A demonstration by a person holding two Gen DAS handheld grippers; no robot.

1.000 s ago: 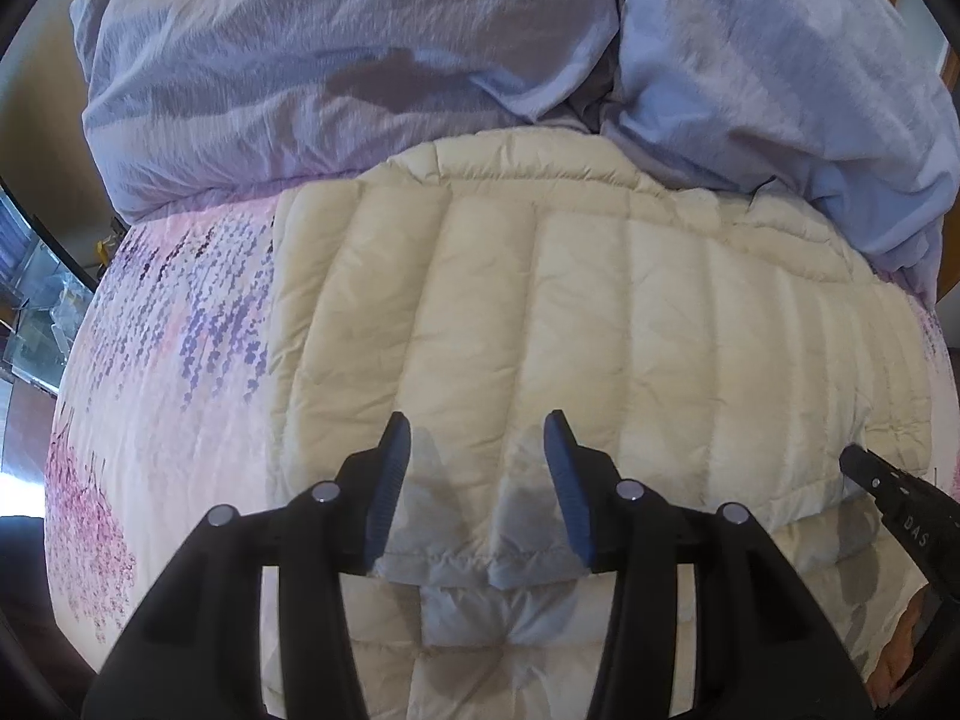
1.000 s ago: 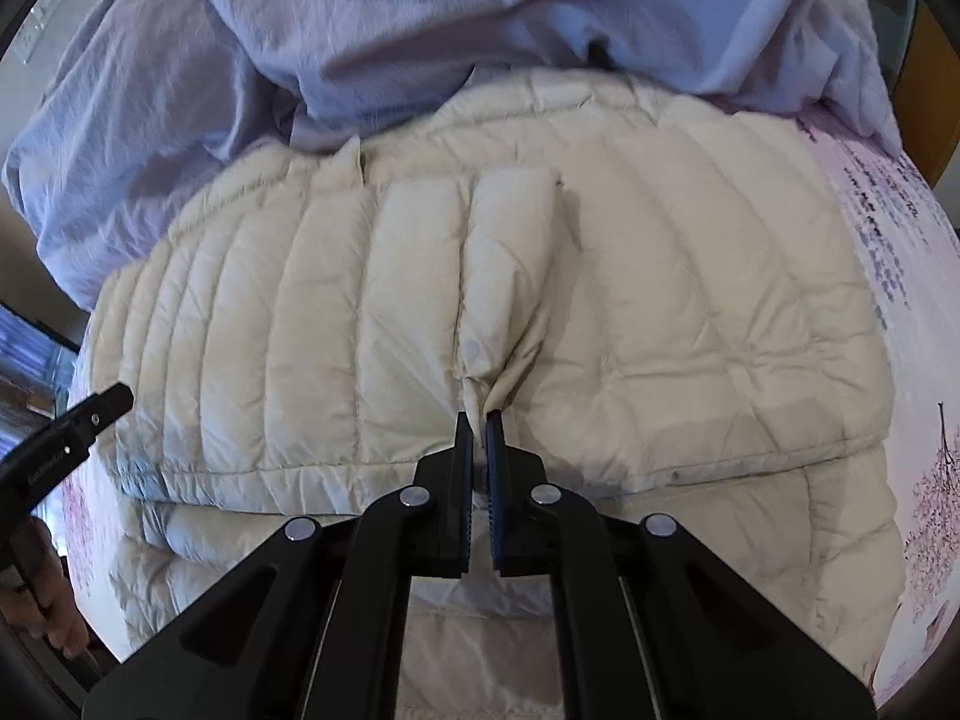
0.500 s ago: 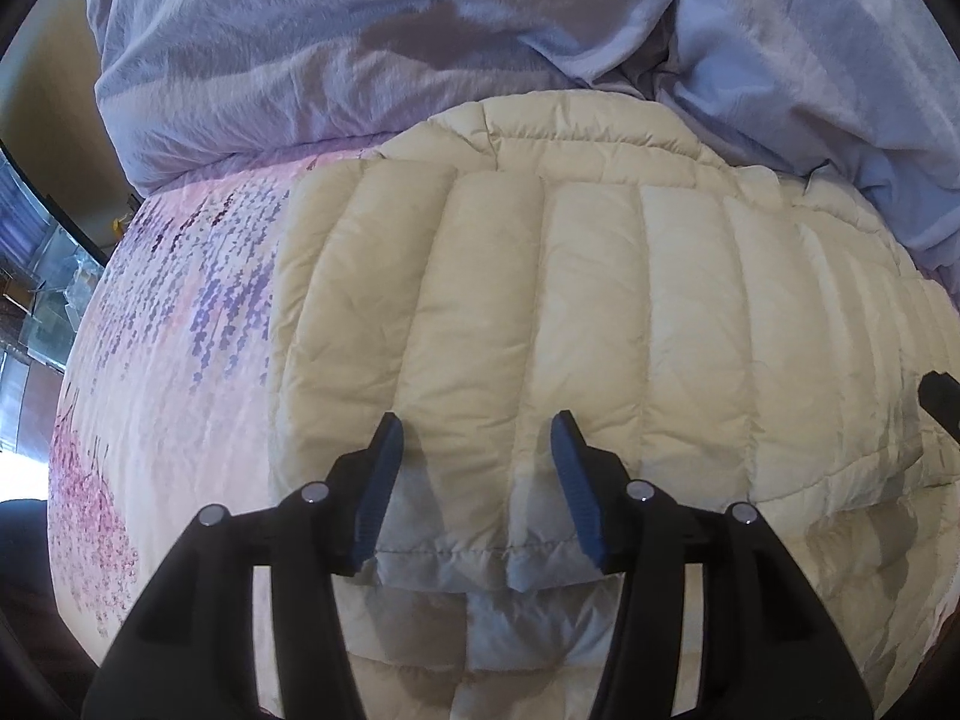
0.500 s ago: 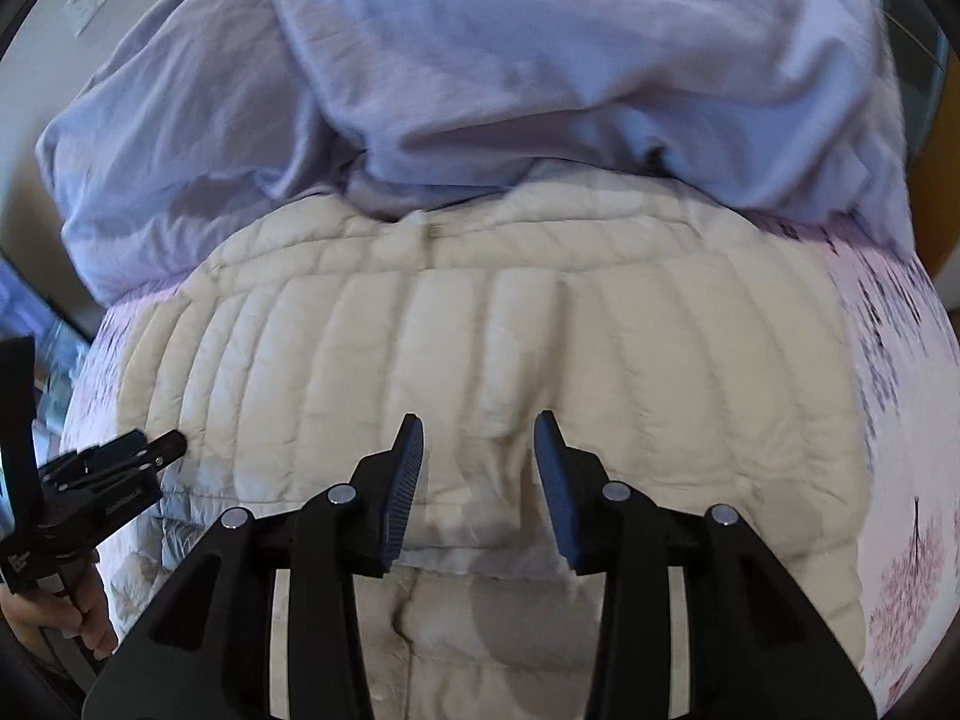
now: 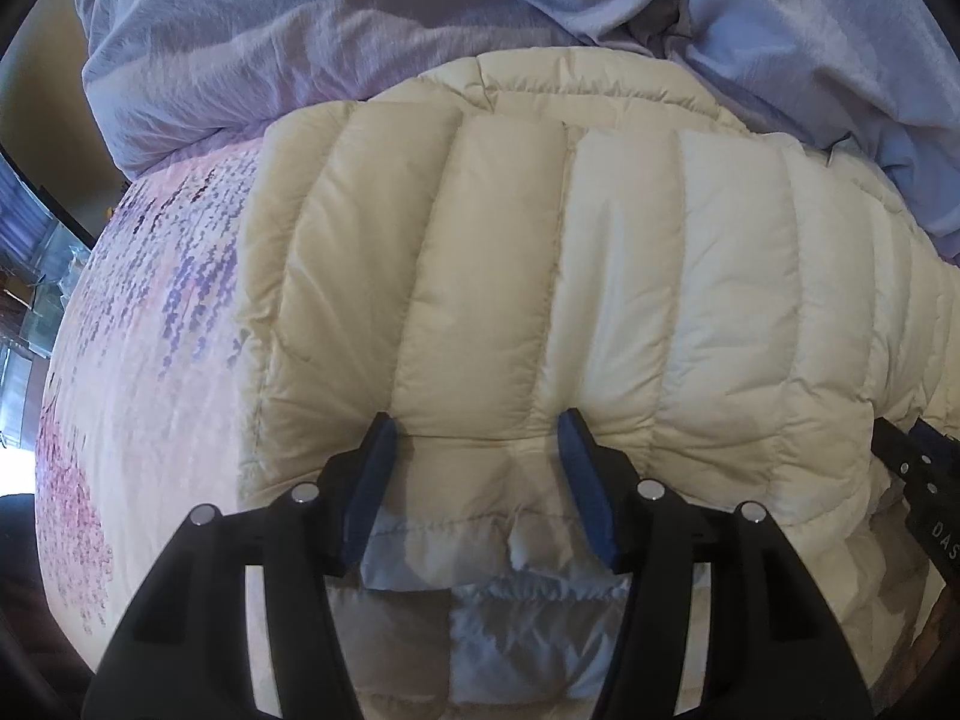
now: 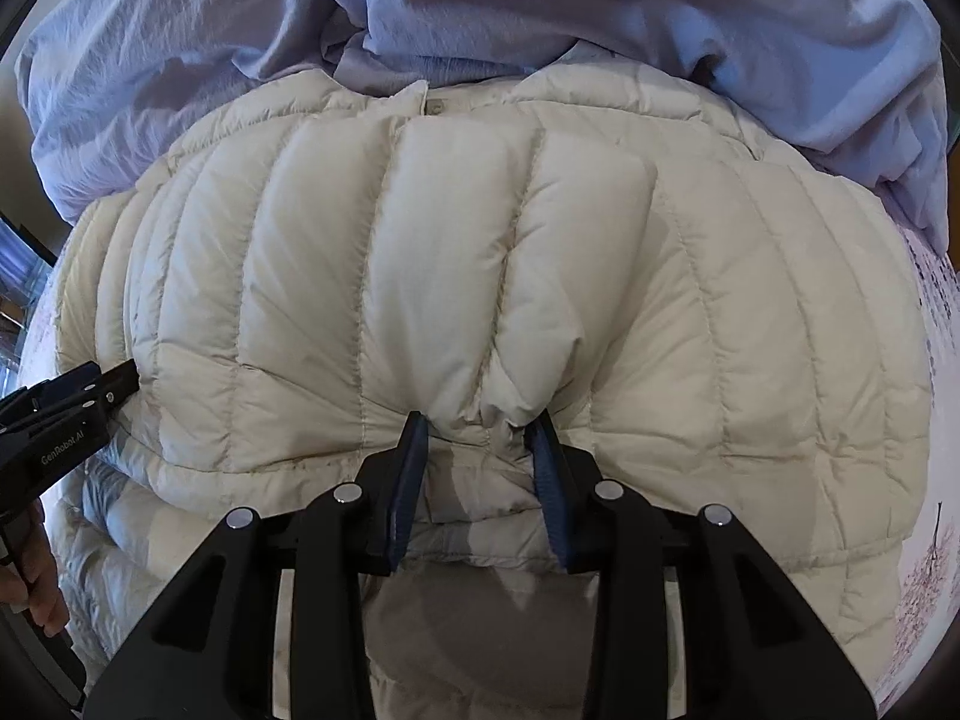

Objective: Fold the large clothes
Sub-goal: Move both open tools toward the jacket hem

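We noted right gripper (image 6: pixel 478 441), clamped on cream puffer jacket (image 6: pixel 456 276) one second earlier, now parted; left gripper (image 5: pixel 477 441) stayed parted, closer. "GenRobot.AI" printed on left gripper.

Behind your work lay a rumpled lavender duvet (image 5: pixel 360 30), bunched up on a floral bedsheet (image 5: pixel 138 360) printed pink and purple.
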